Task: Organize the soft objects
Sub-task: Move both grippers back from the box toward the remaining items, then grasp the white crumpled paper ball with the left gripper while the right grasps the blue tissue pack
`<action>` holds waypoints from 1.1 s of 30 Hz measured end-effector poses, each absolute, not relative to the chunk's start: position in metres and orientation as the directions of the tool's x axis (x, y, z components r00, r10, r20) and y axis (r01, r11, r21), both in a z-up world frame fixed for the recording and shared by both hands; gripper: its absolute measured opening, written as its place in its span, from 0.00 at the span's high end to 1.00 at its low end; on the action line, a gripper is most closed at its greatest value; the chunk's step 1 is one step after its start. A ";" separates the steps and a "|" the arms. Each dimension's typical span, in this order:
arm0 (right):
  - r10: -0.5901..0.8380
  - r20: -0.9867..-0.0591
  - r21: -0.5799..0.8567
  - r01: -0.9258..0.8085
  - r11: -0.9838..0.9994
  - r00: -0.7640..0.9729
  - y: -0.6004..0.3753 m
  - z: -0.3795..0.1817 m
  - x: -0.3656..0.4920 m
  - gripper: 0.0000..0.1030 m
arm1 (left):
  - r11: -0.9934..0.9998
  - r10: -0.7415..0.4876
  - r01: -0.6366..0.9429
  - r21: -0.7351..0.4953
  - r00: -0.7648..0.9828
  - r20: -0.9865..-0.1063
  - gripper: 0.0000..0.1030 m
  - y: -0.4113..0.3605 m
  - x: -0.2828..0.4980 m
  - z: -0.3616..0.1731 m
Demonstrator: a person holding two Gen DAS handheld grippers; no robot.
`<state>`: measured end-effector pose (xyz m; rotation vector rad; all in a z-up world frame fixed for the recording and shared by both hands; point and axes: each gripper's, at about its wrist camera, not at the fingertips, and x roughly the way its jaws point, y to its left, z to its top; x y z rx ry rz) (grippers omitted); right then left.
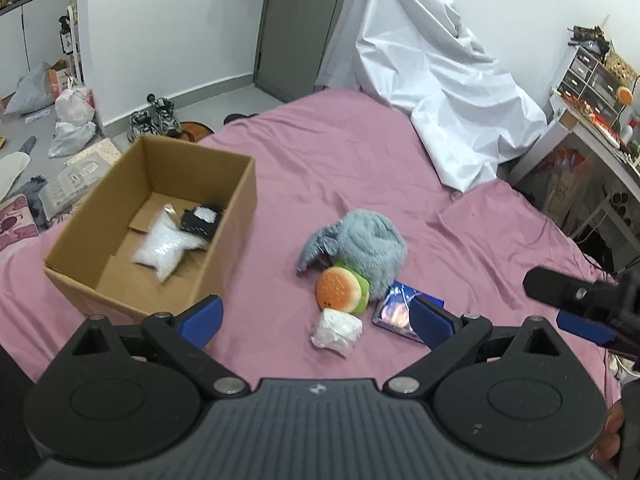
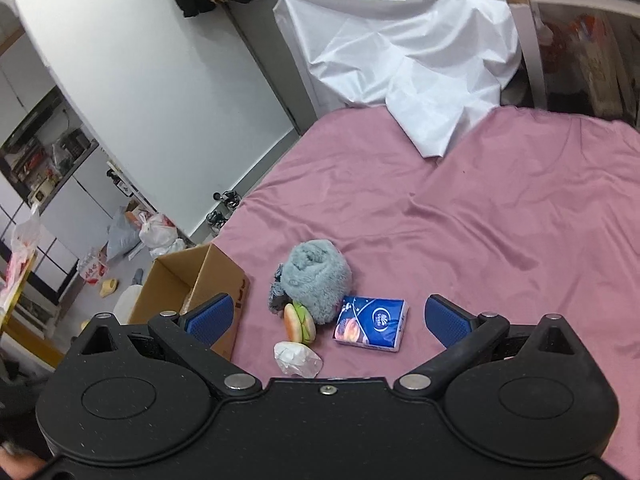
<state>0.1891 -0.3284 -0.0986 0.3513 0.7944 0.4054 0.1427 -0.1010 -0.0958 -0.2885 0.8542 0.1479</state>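
We hold both grippers spread and empty; the white wrapped bundle (image 2: pixel 298 359) lies straight ahead of the right gripper (image 2: pixel 327 322), nearer than the left gripper (image 1: pixel 316 320).

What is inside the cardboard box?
The box holds a white filled bag and a black-and-white item. Its near wall hides part of the floor; the right wrist view shows almost nothing inside.
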 end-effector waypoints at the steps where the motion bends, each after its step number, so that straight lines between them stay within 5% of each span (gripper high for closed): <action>1: 0.480 -0.609 0.457 -0.216 0.863 0.631 -0.331 -0.099 0.190 0.00 | 0.950 0.007 -0.243 -0.196 0.644 -0.765 0.03 -0.103 0.144 -0.099; 8: 0.494 -0.620 0.514 -0.159 0.843 0.609 -0.348 -0.112 0.197 0.00 | 0.945 -0.021 -0.247 -0.214 0.607 -0.795 0.06 -0.116 0.155 -0.122; 20: 0.490 -0.650 0.528 -0.119 0.841 0.581 -0.358 -0.130 0.208 0.00 | 0.927 -0.069 -0.279 -0.251 0.531 -0.844 0.30 -0.125 0.170 -0.165; 33: 0.493 -0.693 0.549 -0.058 0.834 0.526 -0.353 -0.154 0.227 0.00 | 0.920 -0.066 -0.300 -0.251 0.513 -0.856 0.35 -0.118 0.201 -0.195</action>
